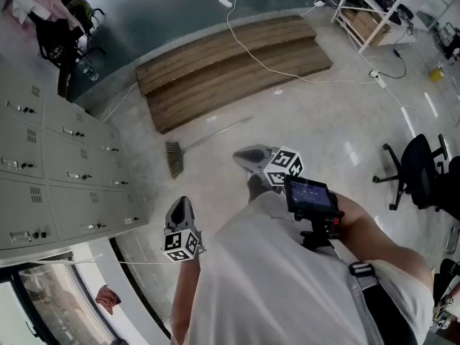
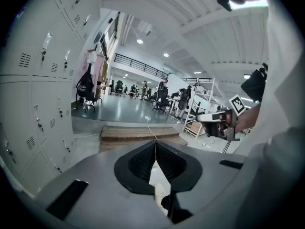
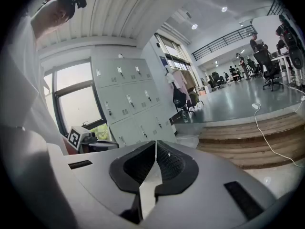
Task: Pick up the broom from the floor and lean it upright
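The broom lies flat on the concrete floor, its brush head near the lockers and its thin handle running toward the wooden platform. My left gripper hovers below the brush head, apart from it, jaws shut and empty. To the right of the brush head, my right gripper is also clear of the broom, its jaws shut with nothing between them. In the left gripper view the left gripper points at the platform; the broom is hidden. The right gripper faces the lockers and step.
Grey lockers line the left side. A low wooden platform lies beyond the broom, with a white cable trailing over it. A black office chair stands at the right, a white rack at the far right.
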A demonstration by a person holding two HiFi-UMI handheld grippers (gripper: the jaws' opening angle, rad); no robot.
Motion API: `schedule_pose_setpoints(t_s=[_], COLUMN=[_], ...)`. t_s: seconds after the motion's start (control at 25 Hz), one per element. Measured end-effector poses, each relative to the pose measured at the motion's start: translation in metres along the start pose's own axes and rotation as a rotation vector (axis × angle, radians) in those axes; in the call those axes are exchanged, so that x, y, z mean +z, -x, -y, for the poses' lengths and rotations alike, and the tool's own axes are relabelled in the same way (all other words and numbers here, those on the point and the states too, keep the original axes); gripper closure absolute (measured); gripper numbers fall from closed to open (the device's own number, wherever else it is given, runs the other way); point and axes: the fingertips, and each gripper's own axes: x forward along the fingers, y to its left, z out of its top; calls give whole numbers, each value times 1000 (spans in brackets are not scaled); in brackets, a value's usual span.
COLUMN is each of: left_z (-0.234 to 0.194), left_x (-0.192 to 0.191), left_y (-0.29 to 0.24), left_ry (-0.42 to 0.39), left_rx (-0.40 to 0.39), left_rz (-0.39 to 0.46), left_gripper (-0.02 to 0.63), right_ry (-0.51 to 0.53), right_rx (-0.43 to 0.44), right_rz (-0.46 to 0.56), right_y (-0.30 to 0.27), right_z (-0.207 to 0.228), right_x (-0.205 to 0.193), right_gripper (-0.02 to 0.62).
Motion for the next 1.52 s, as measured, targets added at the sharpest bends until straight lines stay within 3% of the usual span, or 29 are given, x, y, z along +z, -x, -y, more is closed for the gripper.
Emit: schedule_pose_setpoints(t_s=[0.28, 0.64, 0.84, 1.12, 1.52], left_z=[14, 37, 34, 3, -47], left_x=[31, 102, 128, 138, 143], left_y=[-93, -229, -287, -315, -339], left_ry=[-6, -98, -117, -87, -102], left_rx=[-22, -82, -67, -32, -129], left_rz=[-32, -79, -116, -147, -165], left_gripper=[597, 597, 597, 597, 597], right_ry=[-15, -57, -109, -101, -138], right_rx=[2, -9, 1, -2, -144], right_rz=[2, 21, 26, 16, 29], right_y=[-4, -4, -10, -38, -67], right_z=[95, 221, 283, 326, 335], right_x=[34, 82, 99, 116, 122], right_gripper=[575, 575, 575, 575, 575])
